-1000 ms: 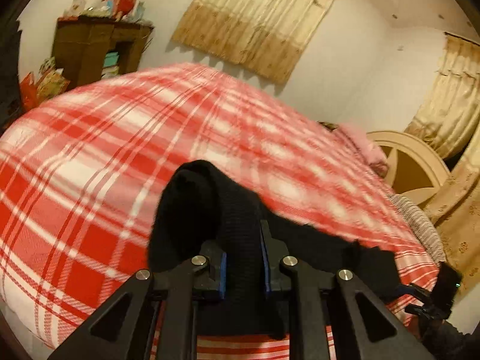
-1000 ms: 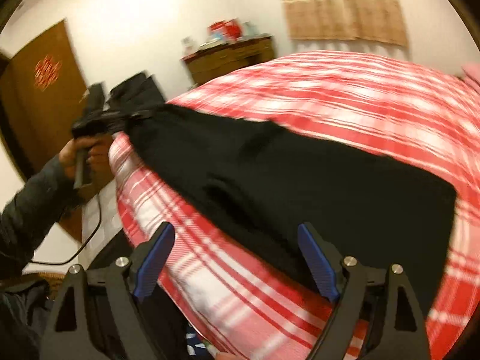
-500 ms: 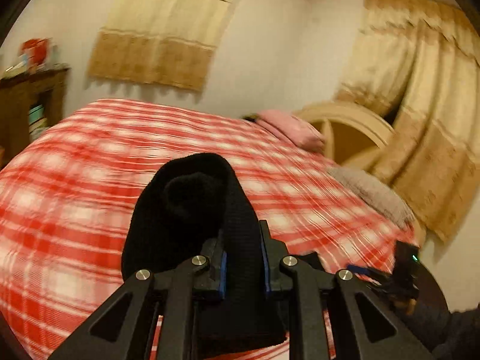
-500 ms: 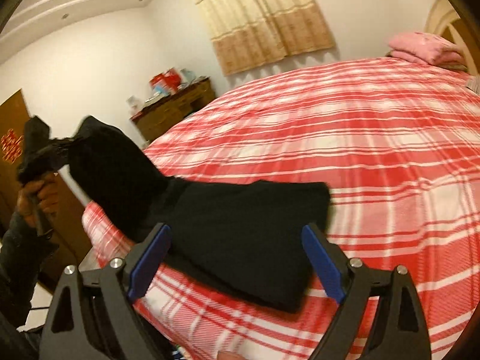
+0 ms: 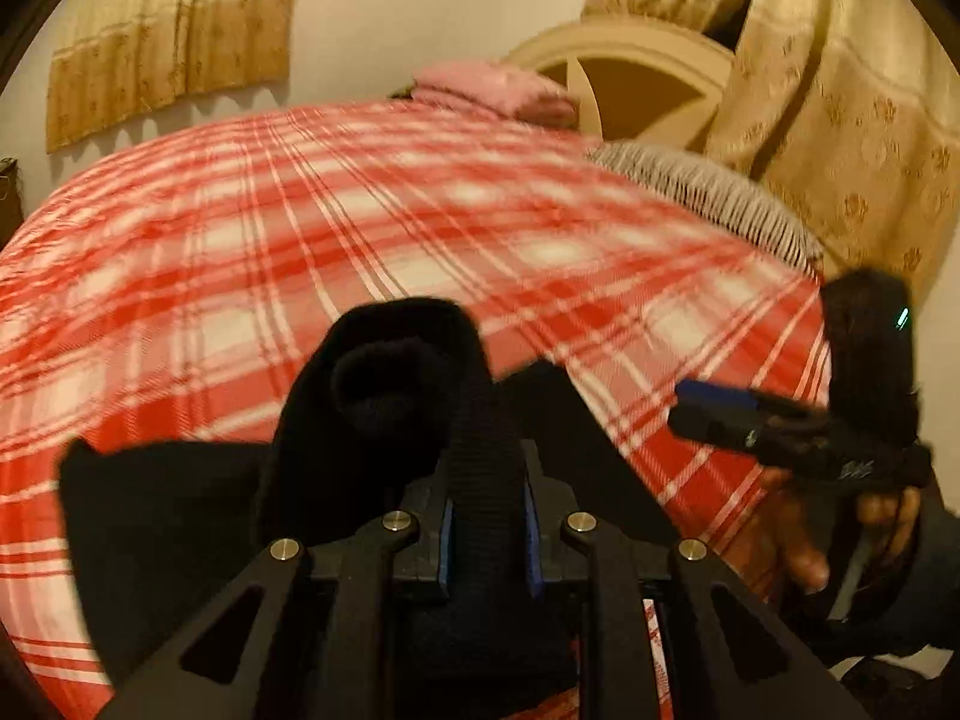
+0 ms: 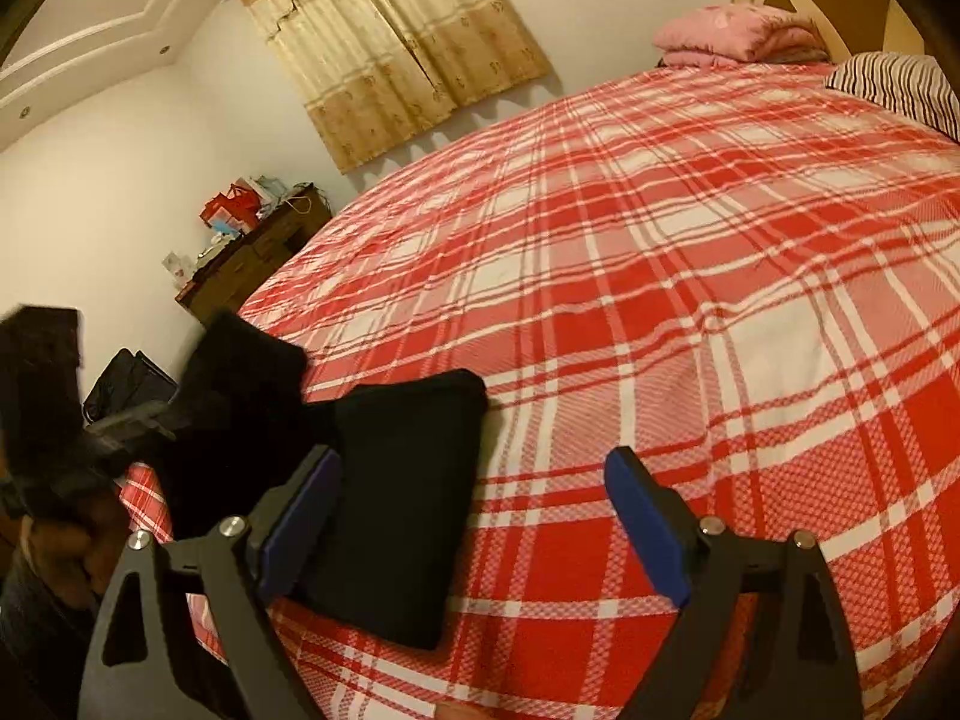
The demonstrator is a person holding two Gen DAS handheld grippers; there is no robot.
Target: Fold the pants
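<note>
In the left wrist view, the left gripper sits at bottom centre, its blue-padded jaws clenched on a bunched fold of the black knit pants. The cloth stands up above the jaws as a rounded hump in mid-frame, and the rest spreads flat toward the lower left over the red-and-white plaid bedspread.

At the right edge of that view, the right gripper shows side-on, held in a hand; it is blurred there, so its jaws can hardly be read.

The right wrist view settles it: the right gripper at the bottom of the frame is released, its two blue pads set wide apart with nothing between them. The pants lie at lower left on the bedspread, a folded panel flat by the left pad and another part lifted up at the far left, where the left gripper is dimly seen.

A folded pink blanket rests at upper right beside a striped pillow. A tan patterned curtain hangs at upper centre, and a dark wooden dresser stands at middle left.
</note>
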